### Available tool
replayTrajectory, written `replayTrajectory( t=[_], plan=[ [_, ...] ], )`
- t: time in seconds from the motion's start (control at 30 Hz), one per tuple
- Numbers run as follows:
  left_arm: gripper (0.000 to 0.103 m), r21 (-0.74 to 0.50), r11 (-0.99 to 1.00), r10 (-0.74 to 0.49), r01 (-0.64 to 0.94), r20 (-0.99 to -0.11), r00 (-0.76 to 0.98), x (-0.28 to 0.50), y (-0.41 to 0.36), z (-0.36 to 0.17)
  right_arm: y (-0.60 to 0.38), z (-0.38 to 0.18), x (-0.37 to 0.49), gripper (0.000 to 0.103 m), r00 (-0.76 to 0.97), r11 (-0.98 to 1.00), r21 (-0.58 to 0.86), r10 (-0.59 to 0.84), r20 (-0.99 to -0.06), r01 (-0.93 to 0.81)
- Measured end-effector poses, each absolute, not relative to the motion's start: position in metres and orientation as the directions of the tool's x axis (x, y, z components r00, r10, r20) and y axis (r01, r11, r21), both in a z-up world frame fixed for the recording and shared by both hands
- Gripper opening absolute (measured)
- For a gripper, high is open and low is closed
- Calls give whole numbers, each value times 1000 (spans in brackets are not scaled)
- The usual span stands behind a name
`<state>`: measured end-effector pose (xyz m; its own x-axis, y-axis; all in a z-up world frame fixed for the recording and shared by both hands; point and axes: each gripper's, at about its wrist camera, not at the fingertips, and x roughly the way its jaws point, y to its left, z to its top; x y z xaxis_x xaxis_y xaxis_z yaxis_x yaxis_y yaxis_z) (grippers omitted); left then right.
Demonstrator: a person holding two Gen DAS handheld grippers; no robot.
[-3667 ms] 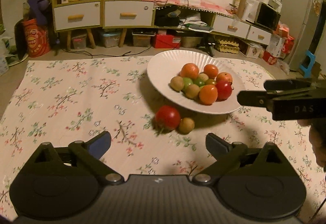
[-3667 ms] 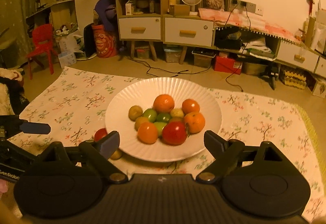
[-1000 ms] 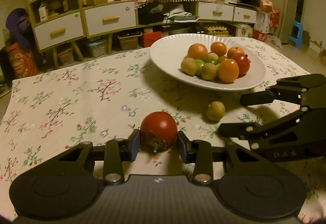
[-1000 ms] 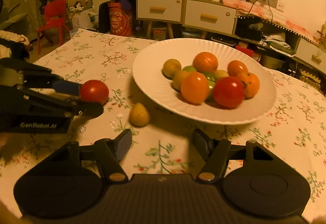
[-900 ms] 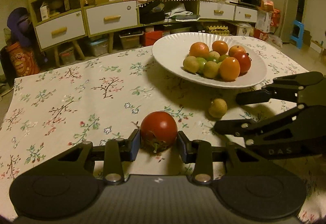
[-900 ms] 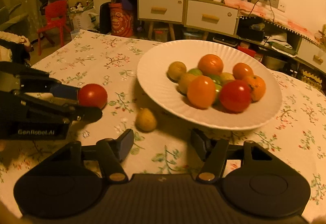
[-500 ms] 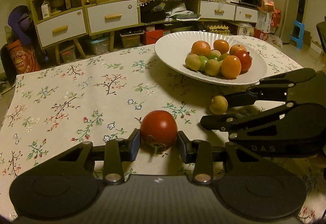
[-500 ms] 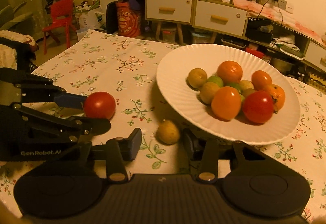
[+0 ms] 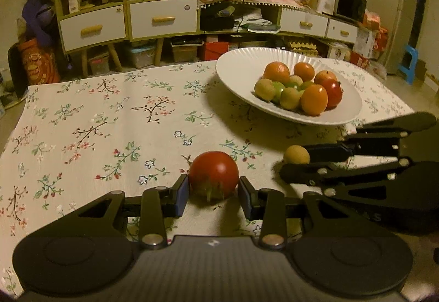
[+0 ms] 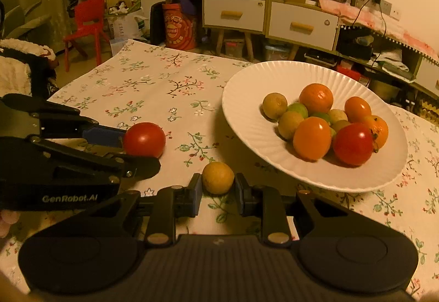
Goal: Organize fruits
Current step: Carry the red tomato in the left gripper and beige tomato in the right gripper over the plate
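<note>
My left gripper (image 9: 213,193) is clamped on the tomato (image 9: 213,174), one pad against each flank, low over the floral cloth (image 9: 90,120). Just to its right, my right gripper (image 10: 217,193) has its jaws closed in on the small yellow-brown fruit (image 10: 218,177), pads touching or nearly touching both sides. Farther right, the white plate (image 10: 244,120) sits close beyond that fruit, its near rim overhanging the cloth, piled with oranges, a tomato and green and brown fruit.
</note>
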<state>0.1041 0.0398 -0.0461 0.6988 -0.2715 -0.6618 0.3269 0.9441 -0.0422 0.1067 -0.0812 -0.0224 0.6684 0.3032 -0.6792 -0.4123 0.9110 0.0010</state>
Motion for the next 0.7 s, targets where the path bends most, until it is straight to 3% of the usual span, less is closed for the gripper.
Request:
replayTrajectory(
  t=[0.2, 0.3, 0.43, 0.47, 0.6, 0.7],
  plan=[
    [34, -73, 943, -295, 325, -637, 712, 101, 35, -33, -92, -11, 94, 22, 661, 898, 13, 333, -673, -439],
    [26, -90, 938, -318, 336, -614, 723, 101, 30, -24, -97, -4, 89, 22, 663, 894, 15, 344, -665, -448],
    [26, -87, 928, -336, 363, -617, 711, 105, 18, -18, -106, 5, 88, 22, 676, 896, 9, 342, -652, -444],
    [28, -77, 929, -327, 362, -626, 708, 106, 16, -20, -109, 5, 88, 22, 678, 899, 13, 339, -652, -438],
    [51, -57, 937, -296, 344, -650, 700, 106, 14, -30, -117, 3, 88, 22, 675, 906, 34, 338, -656, -421],
    [56, -94, 935, -312, 341, -673, 670, 106, 18, -34, -120, 0, 85, 22, 669, 905, 39, 341, -660, -423]
  ],
)
